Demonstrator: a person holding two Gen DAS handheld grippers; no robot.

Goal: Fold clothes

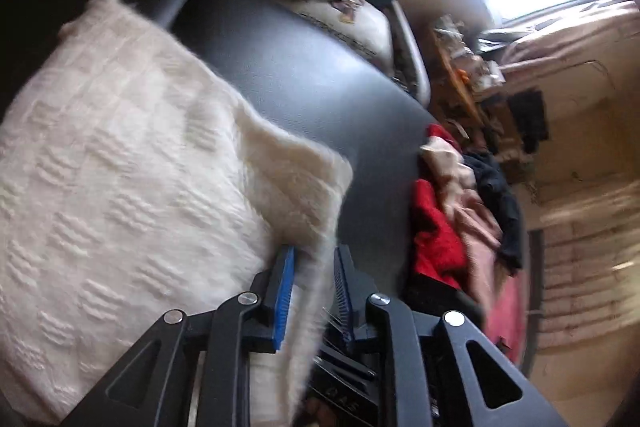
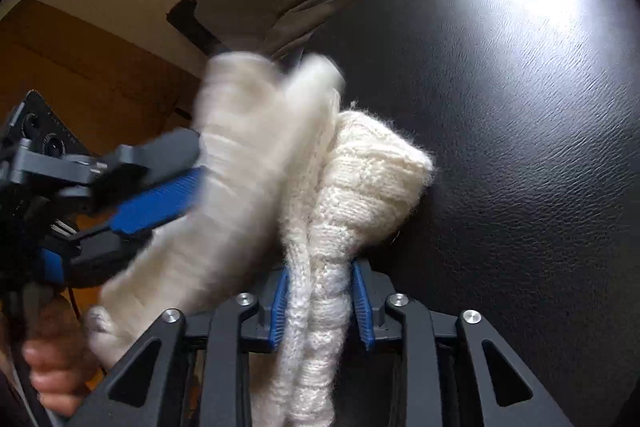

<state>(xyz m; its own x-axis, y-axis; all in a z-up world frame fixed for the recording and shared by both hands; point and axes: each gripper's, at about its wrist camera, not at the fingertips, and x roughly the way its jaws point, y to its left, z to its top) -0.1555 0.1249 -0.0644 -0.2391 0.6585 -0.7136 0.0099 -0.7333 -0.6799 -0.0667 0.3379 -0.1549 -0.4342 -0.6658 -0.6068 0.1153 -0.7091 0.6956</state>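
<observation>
- Left gripper [image 1: 314, 291]: black linkage arms, silver pivot screws, blue ribbed finger pads [image 1: 282, 297].
- Right gripper [image 2: 320, 307]: identical construction.
- Bare-skinned hand [image 2: 56, 367] beside left gripper.

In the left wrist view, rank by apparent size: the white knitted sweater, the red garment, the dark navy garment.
1. white knitted sweater, largest by far, though it lies nearest the camera.
2. red garment.
3. dark navy garment, looks slightly smaller than the red one, but both are partly buried in the pile, so this order is unsure.
</observation>
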